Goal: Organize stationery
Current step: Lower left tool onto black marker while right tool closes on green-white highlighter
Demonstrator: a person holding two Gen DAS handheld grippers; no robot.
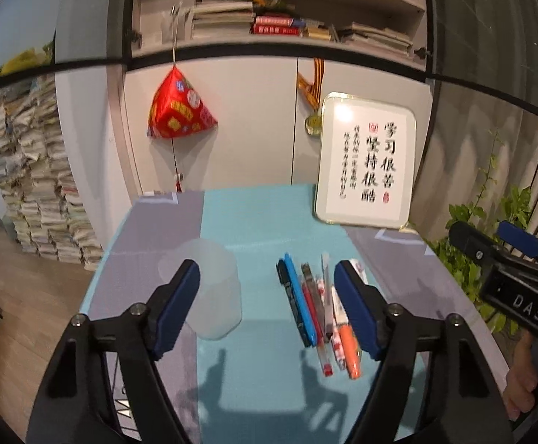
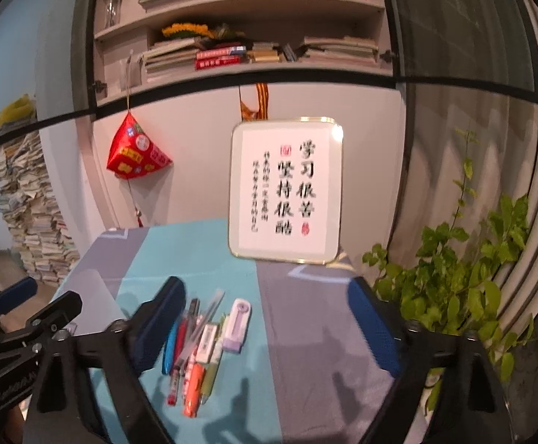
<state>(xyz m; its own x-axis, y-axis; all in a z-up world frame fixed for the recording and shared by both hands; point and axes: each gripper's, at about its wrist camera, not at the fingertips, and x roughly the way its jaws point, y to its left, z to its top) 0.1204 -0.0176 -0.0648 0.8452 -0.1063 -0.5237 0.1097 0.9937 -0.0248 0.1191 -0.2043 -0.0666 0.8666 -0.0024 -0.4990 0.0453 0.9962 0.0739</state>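
Both tools hover over the worktop (image 1: 261,222), nothing between their blue pads. Left tool (image 1: 267,307) gapes wide beside the frosted cup (image 1: 209,288); right tool (image 2: 269,329) gapes wide too, the pens (image 2: 191,347) lying bunched by its left pad.

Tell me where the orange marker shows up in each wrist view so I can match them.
Left wrist view: orange marker lies lower right of centre, rightmost in the pen row.
Right wrist view: it lies low, left of centre.
Shared landmark: framed calligraphy sign at the table's far edge.
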